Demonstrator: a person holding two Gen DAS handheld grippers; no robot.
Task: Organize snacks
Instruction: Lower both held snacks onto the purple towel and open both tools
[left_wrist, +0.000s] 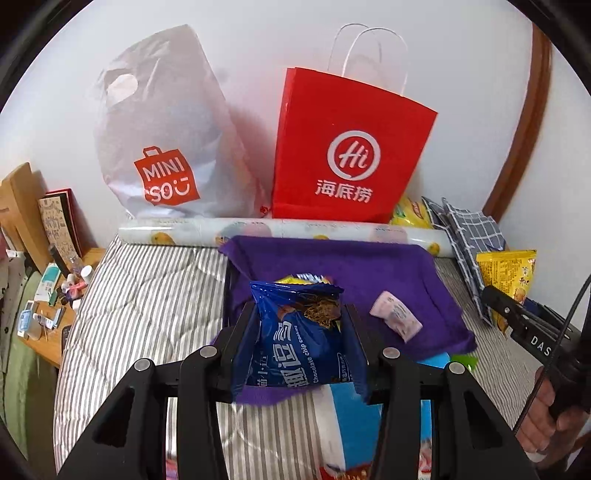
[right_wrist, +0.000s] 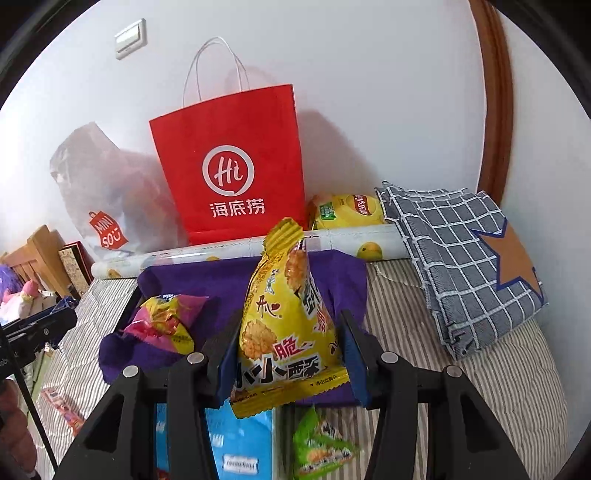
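Left hand-held gripper (left_wrist: 300, 325) is clamped on a blue chocolate chip cookie packet (left_wrist: 295, 332), fingers pressing both side edges. Packet's long axis runs along the fingers, crimped top edge pointing away from the camera toward the wall, printed face up. It sits above the near edge of a purple cloth-lined tray (left_wrist: 354, 266) on the striped bed (left_wrist: 147, 295). A small pink wrapped snack (left_wrist: 396, 320) lies on the purple cloth to the right, apart from the packet.

Right hand-held gripper (right_wrist: 290, 343) is clamped on a yellow crispy-noodle snack bag (right_wrist: 288, 325). Bag stands roughly upright between the fingers, long axis vertical, crimped top pointing up and slightly back, bottom seam hanging toward the camera. It is over the front right part of the purple cloth (right_wrist: 343, 280). A pink and yellow snack pack (right_wrist: 162, 325) rests in the tray to the left. A green snack pack (right_wrist: 321, 446) and a light blue pack (right_wrist: 240, 443) lie on the bed below the gripper.

Behind the tray: a patterned paper roll (right_wrist: 332, 240), a red paper bag (right_wrist: 236, 166), a white Miniso plastic bag (left_wrist: 162, 140), a yellow chips bag (right_wrist: 347, 210), a checked cloth (right_wrist: 461, 258).
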